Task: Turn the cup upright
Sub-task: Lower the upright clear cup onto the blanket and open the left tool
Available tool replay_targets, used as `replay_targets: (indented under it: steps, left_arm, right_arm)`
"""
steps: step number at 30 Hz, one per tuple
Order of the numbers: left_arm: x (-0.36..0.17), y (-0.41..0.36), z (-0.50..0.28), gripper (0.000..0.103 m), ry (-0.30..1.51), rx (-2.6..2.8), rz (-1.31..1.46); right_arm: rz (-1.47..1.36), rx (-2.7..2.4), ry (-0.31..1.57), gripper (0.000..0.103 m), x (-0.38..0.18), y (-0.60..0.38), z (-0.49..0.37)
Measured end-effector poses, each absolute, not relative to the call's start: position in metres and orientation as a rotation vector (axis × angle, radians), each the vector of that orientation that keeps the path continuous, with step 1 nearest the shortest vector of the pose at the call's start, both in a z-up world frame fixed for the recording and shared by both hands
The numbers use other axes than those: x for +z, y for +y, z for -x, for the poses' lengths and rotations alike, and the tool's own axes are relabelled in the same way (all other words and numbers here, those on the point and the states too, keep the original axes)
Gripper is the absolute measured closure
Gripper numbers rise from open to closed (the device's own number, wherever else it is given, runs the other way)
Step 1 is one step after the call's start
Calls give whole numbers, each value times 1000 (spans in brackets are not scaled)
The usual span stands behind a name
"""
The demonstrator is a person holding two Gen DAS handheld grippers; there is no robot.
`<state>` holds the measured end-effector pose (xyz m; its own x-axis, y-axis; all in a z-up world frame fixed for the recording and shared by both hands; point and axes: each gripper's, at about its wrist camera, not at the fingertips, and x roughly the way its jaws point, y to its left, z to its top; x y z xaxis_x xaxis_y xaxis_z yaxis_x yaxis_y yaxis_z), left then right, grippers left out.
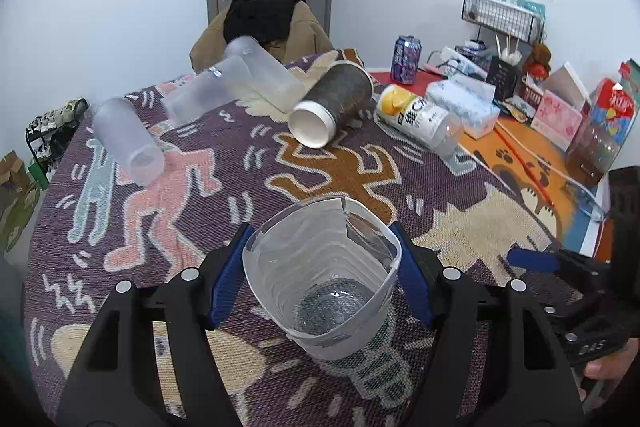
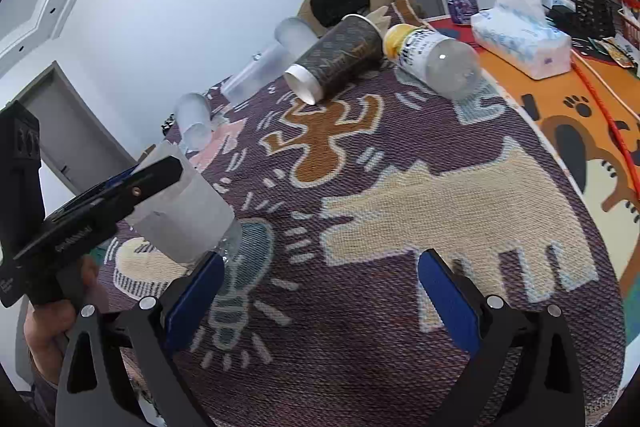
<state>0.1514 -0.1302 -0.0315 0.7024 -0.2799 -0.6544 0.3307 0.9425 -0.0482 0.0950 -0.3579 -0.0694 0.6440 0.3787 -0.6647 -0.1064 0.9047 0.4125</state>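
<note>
The tabletop (image 1: 256,187), under a purple figure-patterned cloth (image 1: 224,163), carries three frosted cups (image 1: 128,143) on their sides upper left, a brown paper cup (image 1: 332,103) and a bottle (image 1: 420,119) lying mid-frame.

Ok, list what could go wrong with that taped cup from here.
1. The left tongs squeeze the thin taped cup out of round; its rim looks squared, so it may spring or slip on release.
2. The right wrist view shows the cup tilted; let go now, it could tip over on the woven cloth.
3. The open right tongs hang close beside it and might knock it.
</note>
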Motion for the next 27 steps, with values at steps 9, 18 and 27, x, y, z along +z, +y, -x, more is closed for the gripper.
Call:
replay_targets:
  steps: [9,18,27]
  left_arm:
    - [-32,-133,-143,7,713,-385,-24]
    - [-14,-117,-127,6,668,-384,30]
    - [7,-89,-96,6,583,-337,75]
  right_arm:
    - [-345,257,828,8,-74,-362,-93]
    - [-312,270,778,8,-62,-350,-89]
    - [-276,223,671,8,-46,-342,-70]
